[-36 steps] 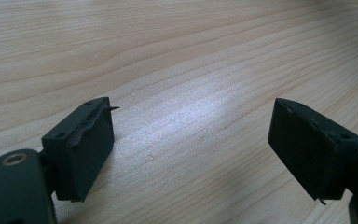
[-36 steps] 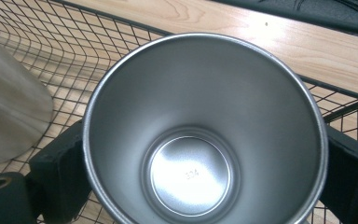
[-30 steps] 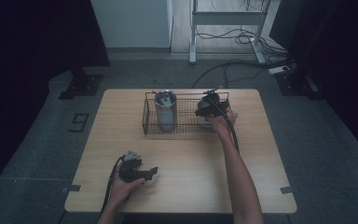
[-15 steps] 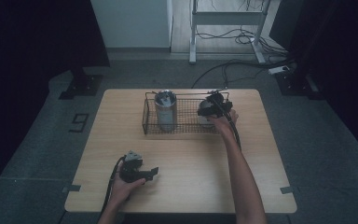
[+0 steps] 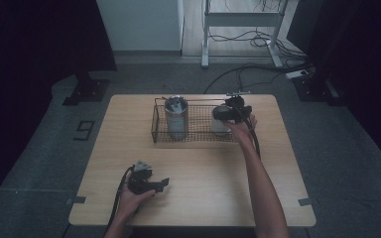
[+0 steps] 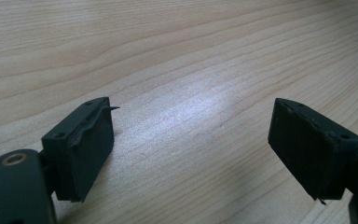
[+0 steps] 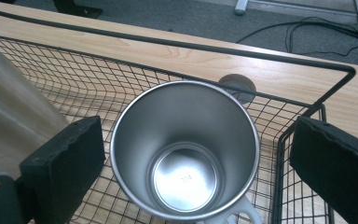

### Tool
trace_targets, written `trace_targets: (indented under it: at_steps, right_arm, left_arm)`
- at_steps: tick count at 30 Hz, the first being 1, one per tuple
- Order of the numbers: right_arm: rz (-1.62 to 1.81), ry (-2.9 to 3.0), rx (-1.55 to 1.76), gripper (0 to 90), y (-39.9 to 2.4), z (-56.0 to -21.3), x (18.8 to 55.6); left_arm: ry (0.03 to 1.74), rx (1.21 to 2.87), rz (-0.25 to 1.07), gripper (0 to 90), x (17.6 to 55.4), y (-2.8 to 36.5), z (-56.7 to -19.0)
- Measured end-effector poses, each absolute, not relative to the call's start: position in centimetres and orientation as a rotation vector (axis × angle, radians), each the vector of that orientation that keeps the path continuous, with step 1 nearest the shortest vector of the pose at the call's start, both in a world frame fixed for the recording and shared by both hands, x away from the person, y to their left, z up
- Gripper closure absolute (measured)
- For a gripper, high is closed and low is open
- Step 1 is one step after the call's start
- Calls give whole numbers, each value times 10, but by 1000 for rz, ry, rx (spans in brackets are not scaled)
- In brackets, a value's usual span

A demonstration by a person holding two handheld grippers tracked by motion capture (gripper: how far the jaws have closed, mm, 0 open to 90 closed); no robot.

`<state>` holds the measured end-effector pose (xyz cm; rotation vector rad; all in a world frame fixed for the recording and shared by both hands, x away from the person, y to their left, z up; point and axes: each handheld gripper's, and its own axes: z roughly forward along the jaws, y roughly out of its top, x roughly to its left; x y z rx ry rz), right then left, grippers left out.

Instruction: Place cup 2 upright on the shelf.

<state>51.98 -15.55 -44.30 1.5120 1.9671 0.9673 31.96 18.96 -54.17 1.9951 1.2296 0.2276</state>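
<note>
Right gripper [image 7: 186, 163] hangs over the cup [image 7: 185, 151] in the basket [image 7: 307, 112], fingers wide; left gripper [image 6: 191, 154] rests on the surface [image 6: 177, 56], fingers wide.

My right gripper [image 7: 186, 154] hovers with jaws parted wide, one on each side of the steel cup [image 7: 185, 151], apart from its rim. The wire basket [image 5: 198, 130] hems it in: the corner rim sits just beside the right jaw, and a taller steel canister [image 5: 176, 116] stands beyond the left jaw. My left gripper [image 6: 191, 149] rests low, jaws spread, over the bare counter [image 5: 218, 183] near me.
</note>
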Motion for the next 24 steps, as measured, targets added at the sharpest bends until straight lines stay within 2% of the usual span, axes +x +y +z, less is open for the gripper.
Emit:
trace_targets:
  at_steps: [10, 24]
  right_arm:
    - [1052, 1943, 1470, 68, -160, -432, 500]
    - [1111, 1934, 1446, 121, -174, -435, 467]
  left_arm:
    - [1227, 1997, 230, 147, 319, 189, -542]
    - [1231, 2007, 244, 147, 317, 188, -542]
